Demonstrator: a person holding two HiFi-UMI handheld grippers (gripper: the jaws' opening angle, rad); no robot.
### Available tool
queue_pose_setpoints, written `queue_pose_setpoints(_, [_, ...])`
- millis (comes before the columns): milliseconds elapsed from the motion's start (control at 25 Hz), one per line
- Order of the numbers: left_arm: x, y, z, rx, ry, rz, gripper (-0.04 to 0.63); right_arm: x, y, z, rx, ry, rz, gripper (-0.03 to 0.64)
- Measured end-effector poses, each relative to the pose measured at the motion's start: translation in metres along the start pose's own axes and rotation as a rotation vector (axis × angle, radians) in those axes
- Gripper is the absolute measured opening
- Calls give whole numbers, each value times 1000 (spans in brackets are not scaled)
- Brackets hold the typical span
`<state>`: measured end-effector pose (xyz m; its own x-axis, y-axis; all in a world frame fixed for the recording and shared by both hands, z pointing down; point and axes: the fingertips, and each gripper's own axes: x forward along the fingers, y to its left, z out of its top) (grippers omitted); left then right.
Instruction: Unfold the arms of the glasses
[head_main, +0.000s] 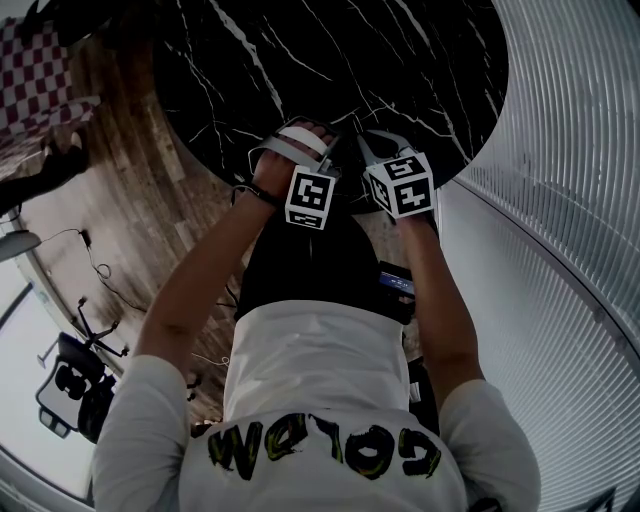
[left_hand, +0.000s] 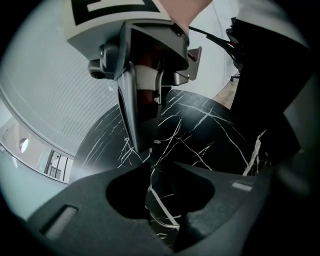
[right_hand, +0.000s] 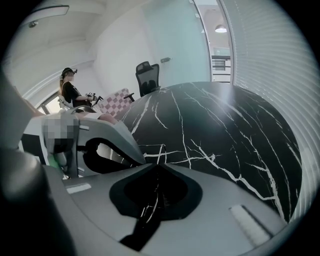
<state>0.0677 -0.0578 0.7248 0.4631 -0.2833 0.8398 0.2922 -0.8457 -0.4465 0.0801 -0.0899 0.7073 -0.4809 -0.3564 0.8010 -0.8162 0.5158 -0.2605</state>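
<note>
Glasses (right_hand: 151, 200) look like thin dark wire: light, springy and easily bent. They are at the six o'clock edge of the black marble surface (right_hand: 225, 130). The right gripper (right_hand: 154, 164) has its jaws pinched together on what seems to be one slim arm. The left gripper (left_hand: 160, 167), at its nine o'clock, has jaws standing apart, and whether they clamp the front is unclear. The safest hold is probably the front beside the hinge, swinging the arm gently.

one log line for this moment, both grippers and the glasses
left gripper: open, jaws over table | right gripper: shut on glasses | arms: cannot tell if unfolded
</note>
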Motion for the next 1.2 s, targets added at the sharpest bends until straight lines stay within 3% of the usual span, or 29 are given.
queue_pose_setpoints(1200, [-24, -39, 0, -129, 26, -4, 109, -15, -21, 0, 78, -17, -93, 8])
